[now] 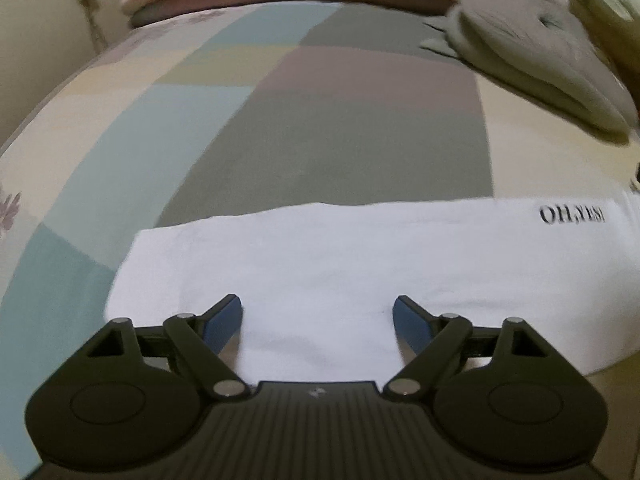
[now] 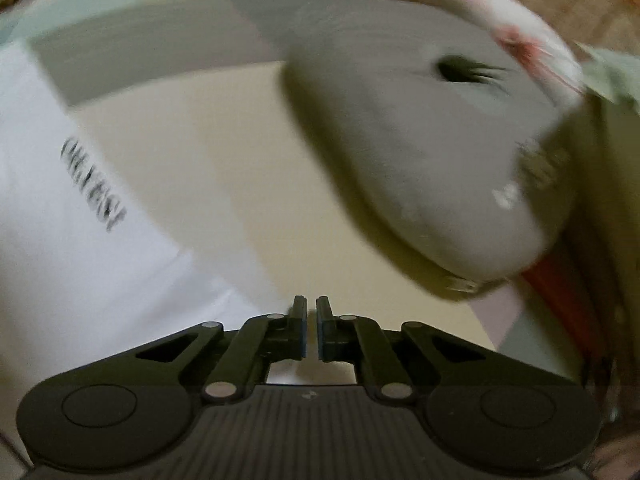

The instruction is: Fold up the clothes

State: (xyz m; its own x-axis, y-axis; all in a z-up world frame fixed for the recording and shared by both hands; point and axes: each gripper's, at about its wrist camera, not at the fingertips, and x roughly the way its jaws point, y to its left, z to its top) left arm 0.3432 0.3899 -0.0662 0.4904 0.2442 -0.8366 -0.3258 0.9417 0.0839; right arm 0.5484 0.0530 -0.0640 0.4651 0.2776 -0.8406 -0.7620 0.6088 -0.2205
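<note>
A white garment (image 1: 320, 264) with black lettering lies flat in a long band across a patchwork bed cover (image 1: 280, 120). It could be a piece midway through folding or one already folded, and the views do not settle which.

On the left, the left gripper (image 1: 318, 320) hovers low over the garment's near edge, its blue-padded jaws spread wide with nothing between them — the cloth sits directly under and ahead of the gap. Any pinch here should catch every layer at the edge so the band stays square.

On the right, the right gripper (image 2: 311, 328) has its jaws drawn almost together, holding nothing, just off the garment's corner. A grey plush toy (image 2: 420, 152) lies beyond — worth keeping clear of.
</note>
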